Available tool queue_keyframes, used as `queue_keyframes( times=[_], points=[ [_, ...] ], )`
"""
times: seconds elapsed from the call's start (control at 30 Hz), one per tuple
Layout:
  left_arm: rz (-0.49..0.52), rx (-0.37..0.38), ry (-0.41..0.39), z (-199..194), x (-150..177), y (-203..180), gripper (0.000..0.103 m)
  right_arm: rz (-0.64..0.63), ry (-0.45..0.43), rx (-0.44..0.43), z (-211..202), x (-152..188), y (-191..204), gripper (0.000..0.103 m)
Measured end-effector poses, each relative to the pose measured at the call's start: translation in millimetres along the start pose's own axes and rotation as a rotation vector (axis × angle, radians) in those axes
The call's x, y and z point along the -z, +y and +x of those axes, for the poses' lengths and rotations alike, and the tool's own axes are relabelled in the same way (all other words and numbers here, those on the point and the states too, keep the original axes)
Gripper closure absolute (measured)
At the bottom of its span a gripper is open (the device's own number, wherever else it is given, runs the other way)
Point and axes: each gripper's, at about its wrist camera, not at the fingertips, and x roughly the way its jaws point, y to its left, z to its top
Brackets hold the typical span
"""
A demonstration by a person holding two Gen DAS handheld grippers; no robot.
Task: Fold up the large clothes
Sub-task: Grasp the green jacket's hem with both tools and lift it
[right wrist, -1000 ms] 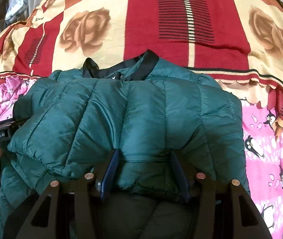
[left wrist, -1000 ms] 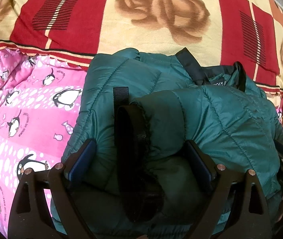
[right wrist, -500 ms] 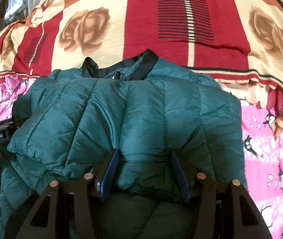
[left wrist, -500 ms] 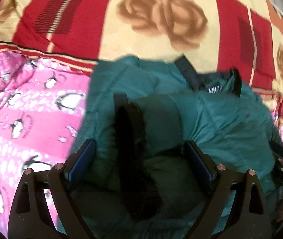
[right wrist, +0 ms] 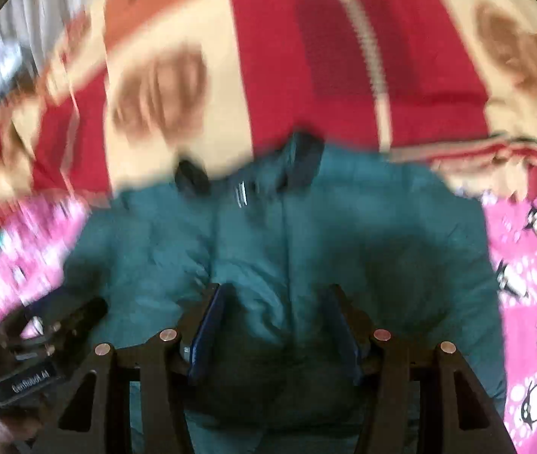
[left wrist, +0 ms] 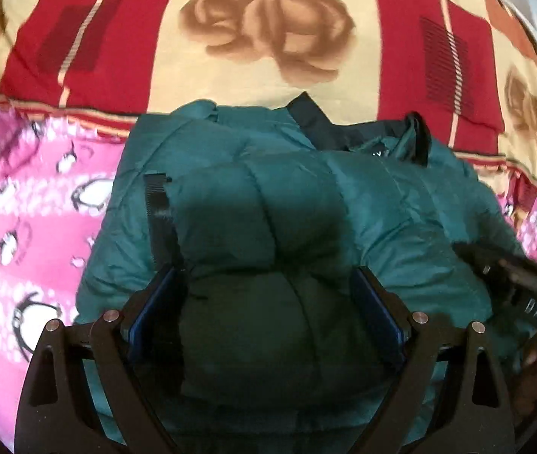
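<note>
A dark green quilted puffer jacket [left wrist: 253,204] lies folded on the bed, its dark collar [left wrist: 329,128] toward the far side. My left gripper [left wrist: 264,283] is shut on a thick fold of the jacket's near edge. A black strap [left wrist: 157,204] runs by its left finger. The right wrist view is blurred by motion. There my right gripper [right wrist: 276,302] is shut on a bunch of the same jacket [right wrist: 363,234]. The other gripper shows at each view's edge, in the left wrist view [left wrist: 514,291] and in the right wrist view [right wrist: 41,344].
A red and cream rose-patterned blanket [left wrist: 268,38] covers the far side of the bed. A pink penguin-print blanket [left wrist: 22,227] lies under the jacket and spreads to the left, and to the right in the right wrist view [right wrist: 533,302].
Both grippers have lifted and carried the gripped jacket edge forward toward the collar. The right wrist view has gone blurred with fast motion. The black cuff between the left fingers is now hidden.
</note>
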Motion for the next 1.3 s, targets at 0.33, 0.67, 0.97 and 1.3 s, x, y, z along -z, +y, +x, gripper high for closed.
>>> queue_keyframes(
  times=[0.33, 0.67, 0.97, 1.3],
  points=[
    [0.038, 0.027, 0.015, -25.5, 21.3, 4.1, 0.011, -0.006, -0.015, 0.018, -47.4, 20.4, -19.3, 0.049],
    [0.176, -0.012, -0.033, -118.7, 84.1, 22.0, 0.011, -0.030, -0.122, -0.027, -144.1, 102.1, -36.4, 0.049],
    [0.072, 0.019, -0.042, -185.8, 167.0, 101.8, 0.011, -0.115, -0.209, 0.005, -219.2, 207.6, -65.3, 0.050],
    [0.072, 0.099, 0.080, -173.1, 228.8, 92.9, 0.011, 0.039, -0.252, -0.020, -243.0, 282.8, -108.3, 0.050]
  ],
)
